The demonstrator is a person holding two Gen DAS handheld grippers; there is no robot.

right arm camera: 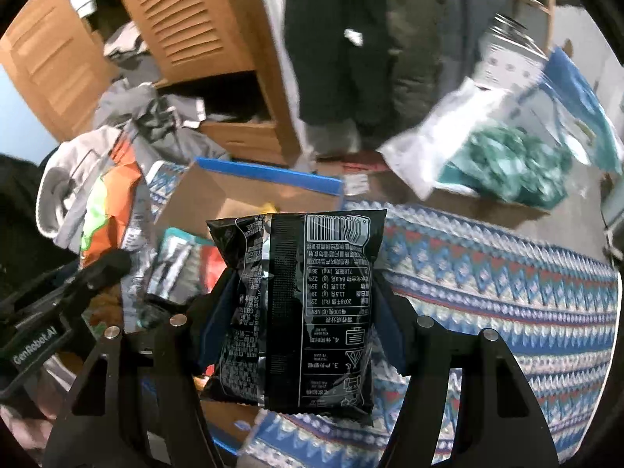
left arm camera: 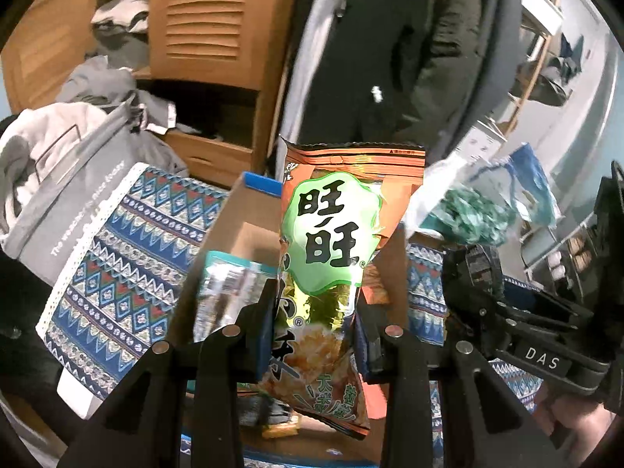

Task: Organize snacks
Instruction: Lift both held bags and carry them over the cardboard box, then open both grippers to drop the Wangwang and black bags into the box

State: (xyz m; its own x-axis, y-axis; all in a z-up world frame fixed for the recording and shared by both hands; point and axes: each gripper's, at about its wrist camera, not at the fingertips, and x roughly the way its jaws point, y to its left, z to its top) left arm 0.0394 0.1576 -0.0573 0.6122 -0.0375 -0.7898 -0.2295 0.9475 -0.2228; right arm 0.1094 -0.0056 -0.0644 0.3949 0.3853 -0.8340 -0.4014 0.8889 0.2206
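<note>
Left gripper [left arm camera: 312,335]: clamped narrowly on orange rice-cracker packet [left arm camera: 335,257], long axis running up out of the jaws | right gripper [right arm camera: 300,312]: half-spread, gripping black snack packet [right arm camera: 300,304] | cardboard box [left arm camera: 238,218] seen below and beyond both, nearer the left jaws.

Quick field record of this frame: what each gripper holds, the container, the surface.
left gripper: shut on orange-and-green snack bag
right gripper: shut on black snack packet, barcode side to camera
container: cardboard box with blue-edged flap, several packets inside
surface: patterned blue cloth
background: wooden louvered cabinet, grey clothes pile
</note>
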